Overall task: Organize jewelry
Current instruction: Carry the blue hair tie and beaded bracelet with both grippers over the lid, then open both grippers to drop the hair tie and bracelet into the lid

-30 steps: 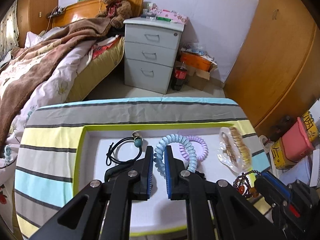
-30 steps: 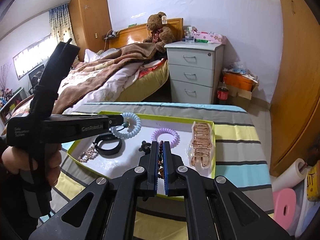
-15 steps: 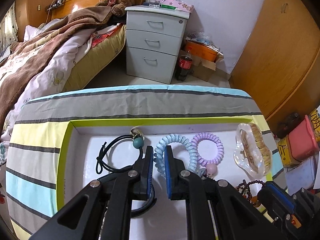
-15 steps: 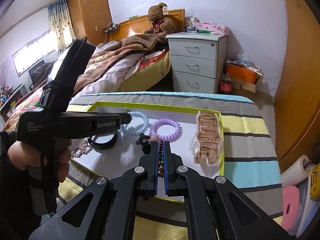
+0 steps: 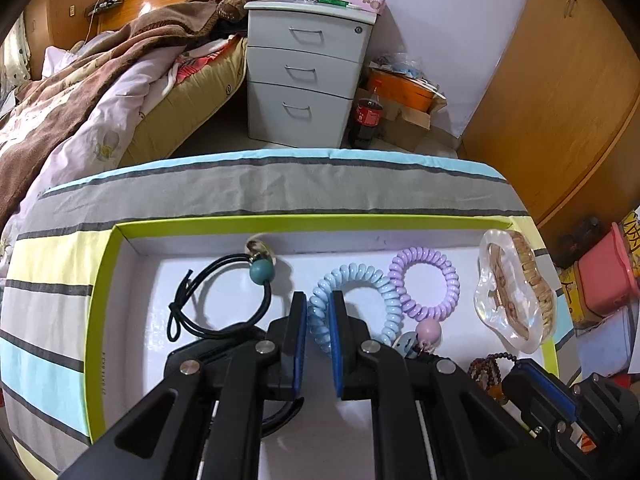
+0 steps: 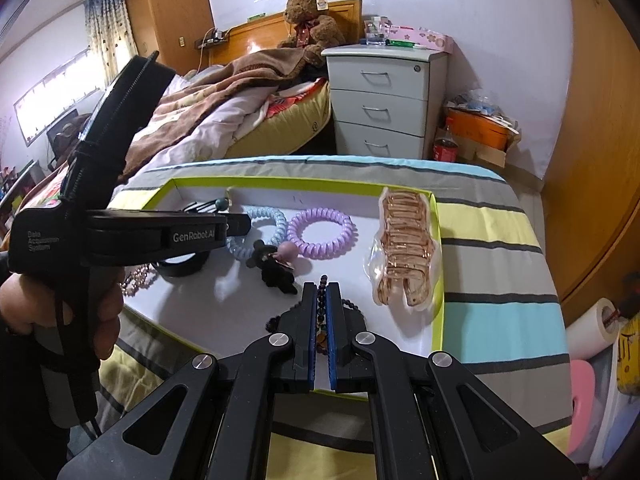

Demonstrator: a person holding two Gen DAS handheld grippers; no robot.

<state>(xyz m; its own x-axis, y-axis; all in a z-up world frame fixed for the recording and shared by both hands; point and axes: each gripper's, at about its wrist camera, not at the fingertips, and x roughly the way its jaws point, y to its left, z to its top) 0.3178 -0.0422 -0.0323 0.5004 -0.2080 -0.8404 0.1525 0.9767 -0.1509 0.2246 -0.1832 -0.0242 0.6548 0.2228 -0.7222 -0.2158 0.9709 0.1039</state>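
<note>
While both loads hang low over the white tray (image 5: pixel 132 280) at frame centre: left gripper (image 5: pixel 319 312) fingers clamped on the blue coil hair tie (image 5: pixel 360 280); right gripper (image 6: pixel 322 300) fingers pinched shut on the dark bead bracelet (image 6: pixel 321 300). Best lowered onto bare tray floor, clear of the purple coil (image 6: pixel 322 232), before release. Legible on left gripper body: "GenRobot.AI", "Data Acquisition System".

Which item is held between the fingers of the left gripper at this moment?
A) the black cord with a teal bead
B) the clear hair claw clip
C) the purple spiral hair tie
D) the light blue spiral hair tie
D: in the left wrist view, the left gripper is closed on the coil of the light blue spiral hair tie inside the tray.
</note>
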